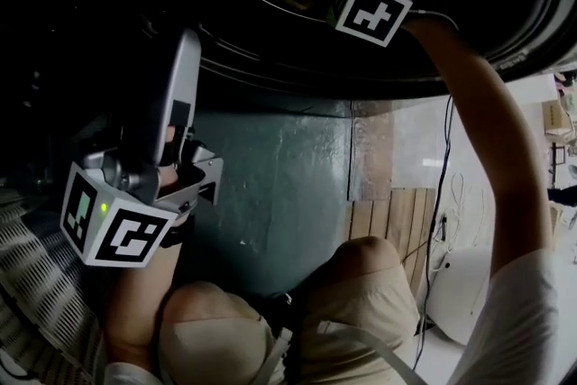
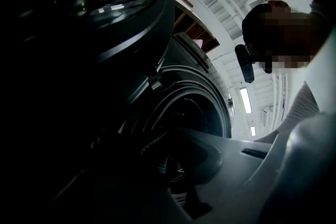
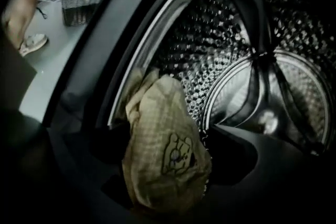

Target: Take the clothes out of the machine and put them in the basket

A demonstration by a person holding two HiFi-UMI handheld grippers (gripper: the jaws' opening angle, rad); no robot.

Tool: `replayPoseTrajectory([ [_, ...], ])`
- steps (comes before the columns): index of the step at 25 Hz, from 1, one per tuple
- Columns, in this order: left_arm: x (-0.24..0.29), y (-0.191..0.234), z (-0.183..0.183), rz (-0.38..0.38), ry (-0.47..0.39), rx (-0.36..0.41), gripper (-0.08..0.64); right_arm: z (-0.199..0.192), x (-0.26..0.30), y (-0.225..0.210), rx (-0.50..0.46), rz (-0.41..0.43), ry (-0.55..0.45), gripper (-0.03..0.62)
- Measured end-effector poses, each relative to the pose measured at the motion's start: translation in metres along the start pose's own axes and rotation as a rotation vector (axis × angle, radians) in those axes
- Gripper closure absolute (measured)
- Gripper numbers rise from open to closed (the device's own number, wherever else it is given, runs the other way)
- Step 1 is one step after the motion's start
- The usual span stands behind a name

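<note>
Maybe wood floor (image 1: 393,214) nr machine (image 1: 270,185).

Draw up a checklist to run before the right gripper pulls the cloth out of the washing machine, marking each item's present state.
1. Right gripper fingers closed on the checked cloth: ok.
2. Cloth free of the drum: not ok, it sits at the opening.
3. Left gripper empty, fingers apart: ok.
4. Basket set outside the drum: ok.
5. Other clothes left in the drum: cannot tell.

Dim, underexposed pictures with deep shadows, bright ceiling glare and fisheye edges.
</note>
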State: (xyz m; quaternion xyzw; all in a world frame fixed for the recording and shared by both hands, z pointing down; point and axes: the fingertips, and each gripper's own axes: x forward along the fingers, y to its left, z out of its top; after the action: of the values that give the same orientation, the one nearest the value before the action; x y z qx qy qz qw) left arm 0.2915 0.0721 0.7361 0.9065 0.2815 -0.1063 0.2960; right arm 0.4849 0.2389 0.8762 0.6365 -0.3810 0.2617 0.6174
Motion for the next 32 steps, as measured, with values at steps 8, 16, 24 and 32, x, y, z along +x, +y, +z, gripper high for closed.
replayPoseTrajectory([
  [8,-0.027,-0.012,0.034,0.032,-0.019,0.076,0.546,-0.014,0.027,0.002,0.036,0.059,0.134,0.143],
  [16,-0.028,-0.013,0.038,0.049,-0.013,0.102,0.546,-0.013,0.047,0.006,0.021,0.083,0.166,0.174],
  [24,-0.026,-0.022,0.037,0.041,-0.020,0.109,0.546,-0.005,0.030,0.002,-0.043,-0.033,0.170,0.310],
  [32,-0.033,-0.024,0.045,0.048,-0.039,0.115,0.546,0.010,-0.020,-0.018,-0.041,-0.150,0.084,0.322],
])
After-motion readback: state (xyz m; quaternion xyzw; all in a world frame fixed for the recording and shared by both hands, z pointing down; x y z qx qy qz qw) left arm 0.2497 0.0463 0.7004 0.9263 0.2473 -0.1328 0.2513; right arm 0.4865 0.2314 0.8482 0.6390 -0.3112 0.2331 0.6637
